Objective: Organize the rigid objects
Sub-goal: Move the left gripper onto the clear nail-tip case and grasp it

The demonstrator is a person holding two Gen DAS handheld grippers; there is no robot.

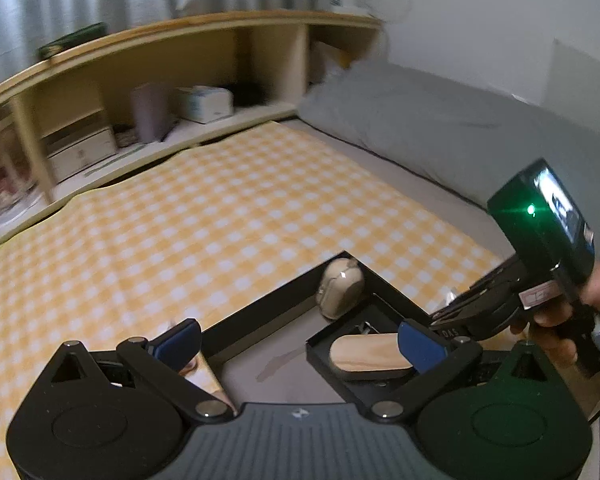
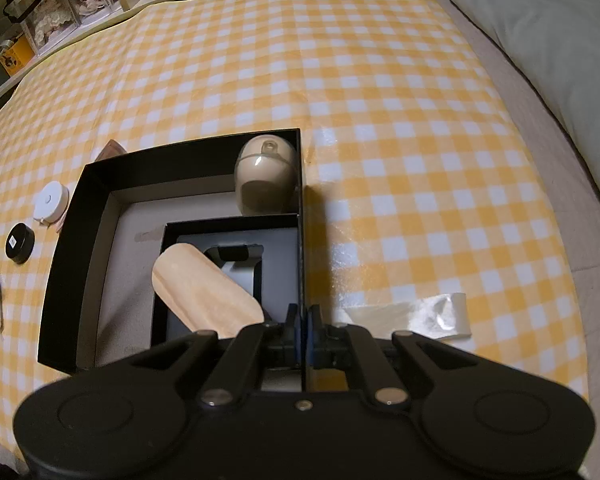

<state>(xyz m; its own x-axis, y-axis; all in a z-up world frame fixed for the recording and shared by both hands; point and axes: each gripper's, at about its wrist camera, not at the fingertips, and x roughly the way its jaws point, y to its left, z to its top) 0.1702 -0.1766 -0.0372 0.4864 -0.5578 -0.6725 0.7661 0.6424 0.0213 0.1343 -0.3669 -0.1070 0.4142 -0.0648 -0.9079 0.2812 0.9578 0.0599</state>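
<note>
A black open box (image 2: 72, 240) lies on the yellow checked cloth (image 2: 380, 80). In its far corner sits a beige egg-shaped case (image 2: 266, 178), also visible as the beige case (image 1: 340, 292). A smaller black box (image 2: 228, 224) inside holds a rounded wooden piece (image 2: 204, 288), the wooden piece (image 1: 370, 354) in the left wrist view. My right gripper (image 2: 303, 336) is shut on the big box's right wall, which runs between its pads. My left gripper (image 1: 300, 344) hangs wide open above the box's near side with nothing between its blue pads (image 1: 178, 342). A hand holds the right gripper (image 1: 446, 316).
A white round tape measure (image 2: 52, 200) and a black puck (image 2: 19, 242) lie on the cloth left of the box. A clear strip of tape (image 2: 440, 316) lies to its right. A wooden shelf (image 1: 180, 80) lines the far edge, and a grey pillow (image 1: 440, 120) lies at the right.
</note>
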